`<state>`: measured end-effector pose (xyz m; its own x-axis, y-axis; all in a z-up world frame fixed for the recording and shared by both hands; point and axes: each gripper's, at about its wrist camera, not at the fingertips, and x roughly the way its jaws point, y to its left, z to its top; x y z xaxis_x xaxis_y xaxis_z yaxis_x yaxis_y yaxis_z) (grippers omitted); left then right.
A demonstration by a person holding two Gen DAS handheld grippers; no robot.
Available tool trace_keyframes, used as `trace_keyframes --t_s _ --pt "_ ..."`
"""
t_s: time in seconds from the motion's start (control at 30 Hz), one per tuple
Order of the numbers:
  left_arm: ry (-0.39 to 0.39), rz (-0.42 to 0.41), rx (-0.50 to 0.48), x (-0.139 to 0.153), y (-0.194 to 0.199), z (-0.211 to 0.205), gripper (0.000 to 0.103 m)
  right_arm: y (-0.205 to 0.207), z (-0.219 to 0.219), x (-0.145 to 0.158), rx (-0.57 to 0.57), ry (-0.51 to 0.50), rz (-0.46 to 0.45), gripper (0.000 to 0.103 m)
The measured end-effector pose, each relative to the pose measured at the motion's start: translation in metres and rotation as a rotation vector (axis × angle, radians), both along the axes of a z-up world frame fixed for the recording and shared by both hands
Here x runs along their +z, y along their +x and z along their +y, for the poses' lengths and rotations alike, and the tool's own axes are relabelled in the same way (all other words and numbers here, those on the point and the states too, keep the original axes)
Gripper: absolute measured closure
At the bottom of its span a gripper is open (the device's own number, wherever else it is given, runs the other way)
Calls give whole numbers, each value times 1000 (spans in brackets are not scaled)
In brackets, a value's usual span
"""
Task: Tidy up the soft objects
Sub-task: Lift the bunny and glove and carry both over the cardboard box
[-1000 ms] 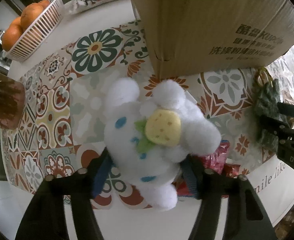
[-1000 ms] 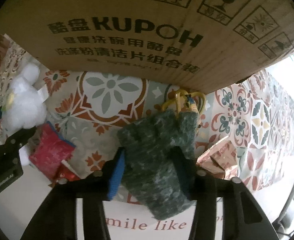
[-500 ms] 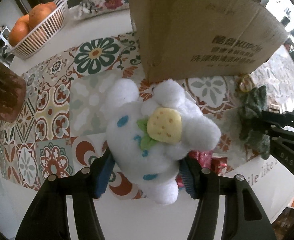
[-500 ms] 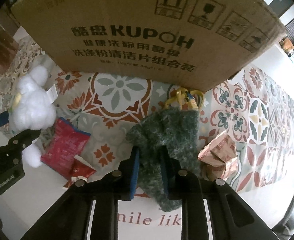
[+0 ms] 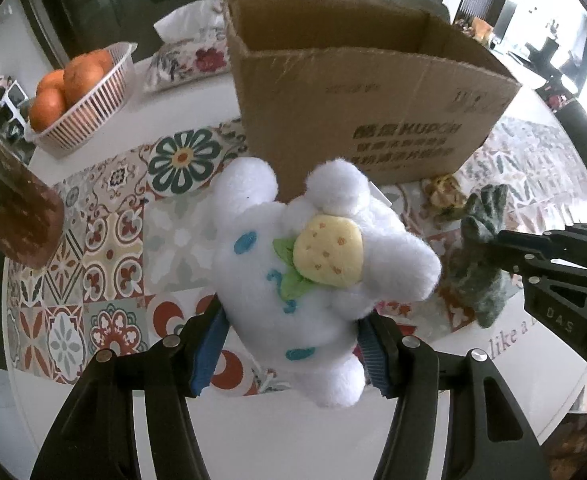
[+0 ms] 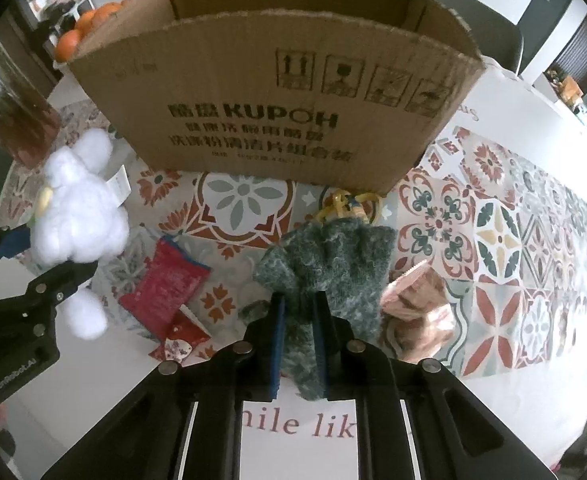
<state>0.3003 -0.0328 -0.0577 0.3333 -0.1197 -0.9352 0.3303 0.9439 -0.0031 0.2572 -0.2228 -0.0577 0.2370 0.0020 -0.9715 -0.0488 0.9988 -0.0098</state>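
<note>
A white plush toy (image 5: 313,264) with a yellow strawberry on its front hangs above the table, my left gripper (image 5: 291,344) shut on its body. The right wrist view shows the same toy (image 6: 77,216) at the left. A dark green knitted glove (image 6: 333,264) is pinched between the blue pads of my right gripper (image 6: 298,320), whose jaws are closing on it; the glove (image 5: 479,264) is lifted off the patterned mat. An open cardboard box (image 5: 353,92) stands just behind both, its inside partly in sight.
A basket of oranges (image 5: 81,92) and a floral tissue box (image 5: 189,52) sit at the back left, a brown glass jar (image 5: 9,208) at the left. Red packets (image 6: 165,288), a shiny copper packet (image 6: 417,312) and a small yellow trinket (image 6: 349,204) lie on the tiled mat (image 6: 493,240).
Both grippers rose, so the box's open top now shows. The right jaws narrowed onto the glove and lifted it. The plush stayed held in the left gripper.
</note>
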Motion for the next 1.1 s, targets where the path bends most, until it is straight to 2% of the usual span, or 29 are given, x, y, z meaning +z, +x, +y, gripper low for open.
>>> trace_keyframes --t_s 0.07,0.1,0.13,0.27,0.43,0.5,0.53,0.57,0.63,0.8,0.87,0.93,1.1 --pt "-6 -15 -3 6 -2 -2 43 5 0 9 -1 1 -13 93" --pt "-8 -21 -5 8 -2 -3 43 7 2 8 -2 4 -19 99" --pt "-11 -27 -8 10 -4 -4 43 8 1 8 -3 6 -23 101" --pt "-31 -36 -18 16 -4 -9 43 7 2 12 -10 16 -44 101" --pt "-34 -44 -17 19 -5 -12 43 10 -1 3 -4 48 -17 101" --pt "-31 -47 -20 19 -7 -13 43 12 -2 0 1 66 -7 95" --pt "-31 -47 -22 19 -7 -13 43 15 -2 -2 2 59 2 87" --pt "-31 -46 -22 19 -7 -13 43 17 -2 -3 10 57 5 74" --pt "-32 -45 -17 18 -6 -12 43 20 -2 -6 13 47 1 57" --pt "-25 -43 -11 14 -2 -14 43 30 -6 -11 10 62 -14 53" --pt "-21 -43 -13 13 -1 -16 43 34 -6 -16 21 72 -2 43" --pt "-13 -45 -13 11 1 -16 43 38 -5 -21 29 76 4 38" --pt "-6 -27 -5 5 6 -13 43 46 -3 -35 33 87 51 33"
